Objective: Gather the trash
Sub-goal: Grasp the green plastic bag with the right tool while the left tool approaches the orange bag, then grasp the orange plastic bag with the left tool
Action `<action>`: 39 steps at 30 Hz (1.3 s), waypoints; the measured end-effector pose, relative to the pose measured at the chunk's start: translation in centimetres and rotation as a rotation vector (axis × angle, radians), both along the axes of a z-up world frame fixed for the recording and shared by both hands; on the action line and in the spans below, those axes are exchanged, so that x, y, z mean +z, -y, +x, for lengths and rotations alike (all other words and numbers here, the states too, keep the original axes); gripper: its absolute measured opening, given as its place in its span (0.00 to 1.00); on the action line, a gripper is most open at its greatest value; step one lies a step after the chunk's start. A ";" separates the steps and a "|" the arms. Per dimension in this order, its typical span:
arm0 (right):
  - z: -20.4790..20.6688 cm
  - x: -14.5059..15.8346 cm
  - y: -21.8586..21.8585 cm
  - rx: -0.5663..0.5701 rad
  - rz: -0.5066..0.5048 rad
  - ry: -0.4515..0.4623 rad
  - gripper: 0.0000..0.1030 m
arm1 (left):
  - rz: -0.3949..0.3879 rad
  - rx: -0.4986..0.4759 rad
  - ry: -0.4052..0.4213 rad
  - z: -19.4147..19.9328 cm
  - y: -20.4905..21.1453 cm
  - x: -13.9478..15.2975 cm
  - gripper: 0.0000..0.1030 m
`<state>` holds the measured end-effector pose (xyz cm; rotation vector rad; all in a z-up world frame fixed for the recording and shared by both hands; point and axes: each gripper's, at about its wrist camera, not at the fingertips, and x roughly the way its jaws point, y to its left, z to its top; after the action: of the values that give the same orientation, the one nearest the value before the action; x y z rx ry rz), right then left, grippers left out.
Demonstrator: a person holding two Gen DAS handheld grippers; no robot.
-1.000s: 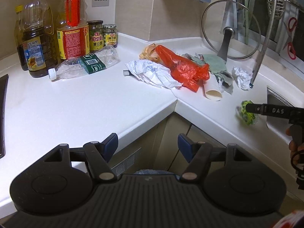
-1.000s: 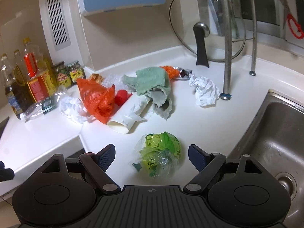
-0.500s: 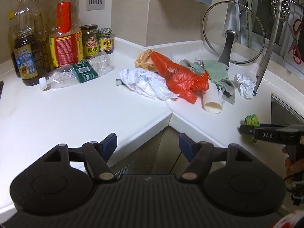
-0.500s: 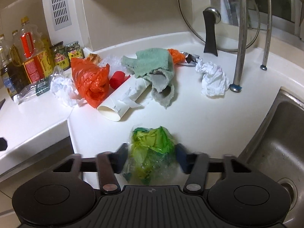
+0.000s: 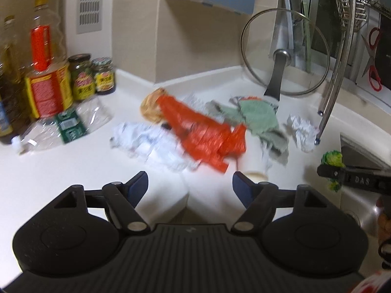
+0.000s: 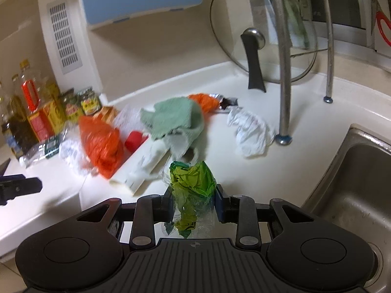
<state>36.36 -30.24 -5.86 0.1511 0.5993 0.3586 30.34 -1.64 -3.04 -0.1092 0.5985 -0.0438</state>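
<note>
We see a white corner bench [image 5: 61, 171] in a kitchen, with trash spread near the sink [image 6: 354, 178]. Our right claw [image 6: 193, 204] is closed on the green plastic wrapper [image 6: 193, 183] and holds it just above the bench. Our left claw [image 5: 190, 183] is wide and empty. We judge the next move is to carry the wrapper to a bin, which we cannot see here.

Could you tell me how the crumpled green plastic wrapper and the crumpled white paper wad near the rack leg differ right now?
The crumpled green plastic wrapper is pinched in the shut right gripper; the crumpled white paper wad lies free on the white countertop, beside the metal rack leg. The wrapper is glossy and partly clear; the wad is matte. Both are crumpled trash.
</note>
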 end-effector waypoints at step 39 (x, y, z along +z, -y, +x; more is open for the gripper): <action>6.7 -0.6 2.8 0.006 0.092 -0.035 0.32 | -0.041 0.055 -0.044 13.7 2.4 -2.7 0.47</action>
<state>43.08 -33.01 -6.41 0.2443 0.6186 0.3901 44.07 -4.07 -5.79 -0.1669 0.6387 -0.0009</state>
